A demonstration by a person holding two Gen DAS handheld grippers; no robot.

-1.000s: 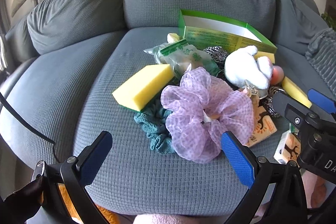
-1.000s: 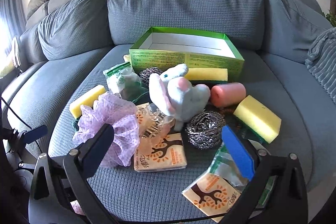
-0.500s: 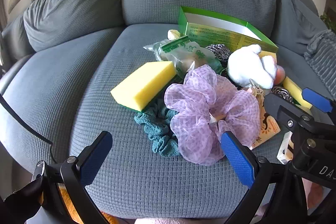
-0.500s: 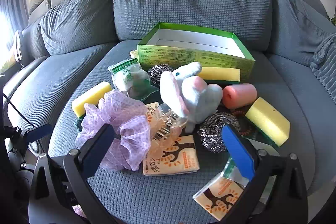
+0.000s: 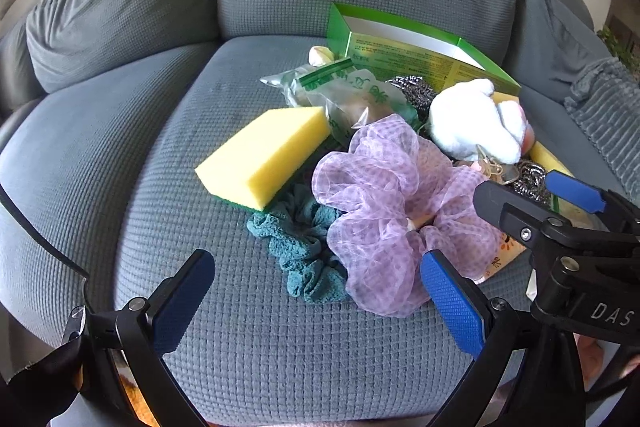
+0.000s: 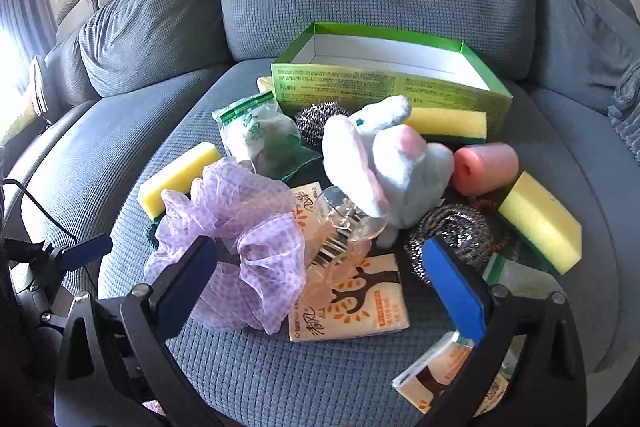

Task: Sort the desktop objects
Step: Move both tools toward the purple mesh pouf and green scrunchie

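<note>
Two grippers over a grey sofa seat (image 5: 132,131), both with jaws spread wide, nothing between the pads. Left gripper (image 5: 316,299) sits at 6 o'clock of the teal scrunchie (image 5: 304,247), which is half covered by the purple scrunchie (image 5: 384,203) and a yellow sponge (image 5: 264,155). Right gripper (image 6: 320,283) frames a clear hair claw (image 6: 344,227) and tissue packet (image 6: 352,303). Plush rabbit (image 6: 388,163) at 12 o'clock of the claw; green box (image 6: 392,83) beyond it, interior floor mostly hidden by its front wall. A second tissue packet (image 6: 436,375) is partly hidden behind the right finger. Steel scourer (image 6: 456,231) is partly blocked. Bag print (image 6: 260,135) illegible.
</note>
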